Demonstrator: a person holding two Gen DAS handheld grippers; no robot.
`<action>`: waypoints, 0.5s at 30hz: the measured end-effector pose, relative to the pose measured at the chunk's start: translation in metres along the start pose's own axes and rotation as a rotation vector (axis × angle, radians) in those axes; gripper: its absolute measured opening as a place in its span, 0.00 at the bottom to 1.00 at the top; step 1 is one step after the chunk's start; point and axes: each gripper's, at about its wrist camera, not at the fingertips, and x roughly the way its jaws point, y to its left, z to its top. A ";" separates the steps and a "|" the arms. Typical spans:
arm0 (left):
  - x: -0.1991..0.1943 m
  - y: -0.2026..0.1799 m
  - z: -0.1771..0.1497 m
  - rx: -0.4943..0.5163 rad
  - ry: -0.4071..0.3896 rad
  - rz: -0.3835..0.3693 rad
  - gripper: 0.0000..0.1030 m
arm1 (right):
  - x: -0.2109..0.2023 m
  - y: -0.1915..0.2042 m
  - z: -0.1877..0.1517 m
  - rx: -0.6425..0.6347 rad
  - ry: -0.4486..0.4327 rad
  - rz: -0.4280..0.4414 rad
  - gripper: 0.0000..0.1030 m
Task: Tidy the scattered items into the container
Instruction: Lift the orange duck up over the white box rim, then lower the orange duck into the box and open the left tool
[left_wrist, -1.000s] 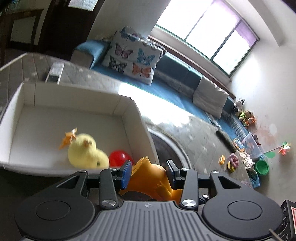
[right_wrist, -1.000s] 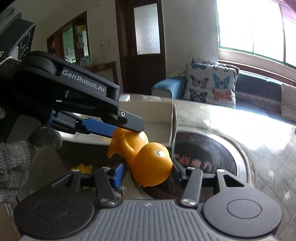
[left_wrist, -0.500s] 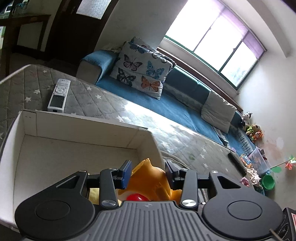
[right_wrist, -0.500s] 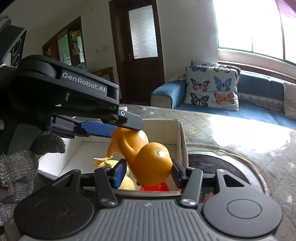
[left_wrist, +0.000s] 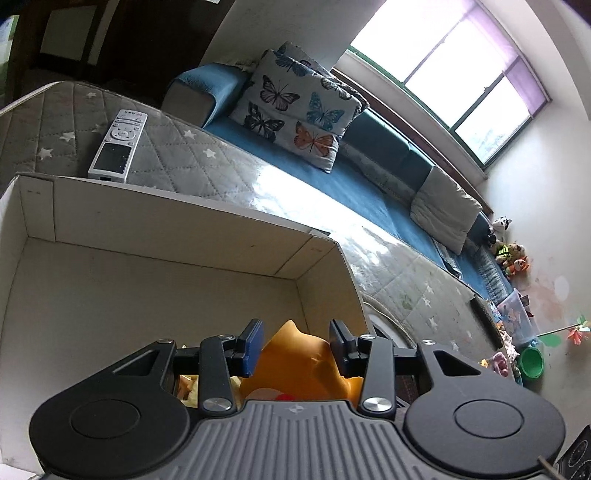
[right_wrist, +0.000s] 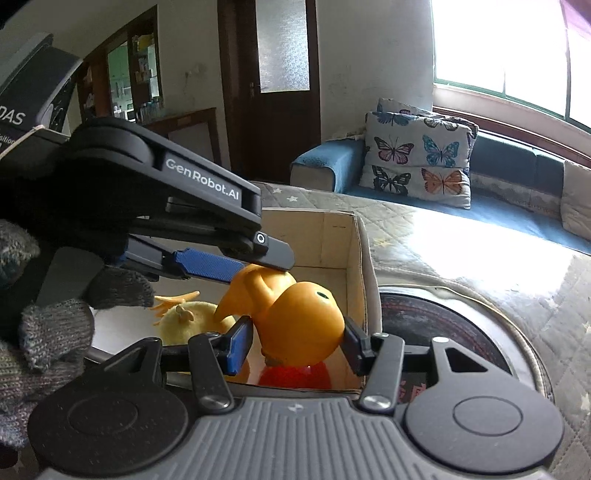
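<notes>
An orange rubber duck (right_wrist: 295, 317) is held by both grippers above the white cardboard box (left_wrist: 155, 229). My right gripper (right_wrist: 295, 341) is shut on the duck's round head. My left gripper (left_wrist: 295, 345) is shut on the duck's body (left_wrist: 299, 365); it also shows in the right wrist view (right_wrist: 236, 266), reaching in from the left. Inside the box (right_wrist: 332, 236) lie a yellow plush chick (right_wrist: 192, 321) and a red ball (right_wrist: 295, 374), right under the duck.
The box stands on a grey quilted star-pattern cover (left_wrist: 207, 158). A white remote (left_wrist: 118, 146) lies beyond the box. A round dark plate (right_wrist: 443, 325) is inset right of the box. A blue sofa with a butterfly cushion (left_wrist: 299, 110) lies behind.
Both grippers have carried the orange duck left from above the round dark plate to over the box interior. The grips have not changed.
</notes>
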 end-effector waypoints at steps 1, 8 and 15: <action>-0.001 0.000 0.000 0.001 0.000 -0.002 0.41 | 0.001 0.001 0.000 -0.004 0.001 -0.001 0.50; -0.013 -0.004 -0.001 0.027 -0.024 -0.009 0.41 | -0.004 0.003 0.000 -0.010 0.005 -0.012 0.51; -0.030 -0.008 -0.007 0.035 -0.037 -0.010 0.41 | -0.017 0.005 -0.002 -0.016 -0.006 -0.016 0.51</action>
